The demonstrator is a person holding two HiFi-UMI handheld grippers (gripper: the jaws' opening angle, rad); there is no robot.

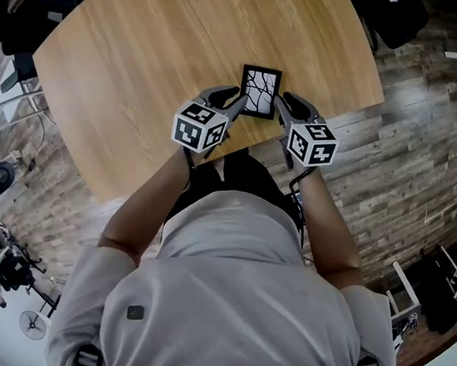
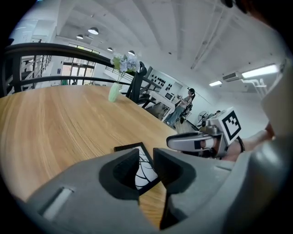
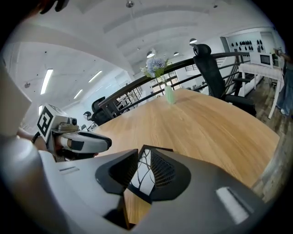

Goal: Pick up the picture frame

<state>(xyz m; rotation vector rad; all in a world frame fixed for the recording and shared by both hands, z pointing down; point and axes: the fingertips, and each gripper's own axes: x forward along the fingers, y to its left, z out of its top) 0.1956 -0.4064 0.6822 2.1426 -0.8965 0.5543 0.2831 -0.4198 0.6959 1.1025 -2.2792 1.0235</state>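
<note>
Bench [image 1: 143, 64]: smooth wood, seen steeply from above.
Frame [image 1: 260, 91]: lies flat near bench's near edge, between my two grippers, not yet gripped.
Left gripper [image 1: 239, 100]: jaws apart, nothing held, frame corner visible through gap.
Right gripper [image 1: 279, 102]: jaws apart, empty, frame edge in line with gap.
Risks, my judgement: flat, thin frame offers little edge to bite. Tips may skid it across slick wood. One side closing first may tilt or spin it. Pinch on front face may slip.
</note>
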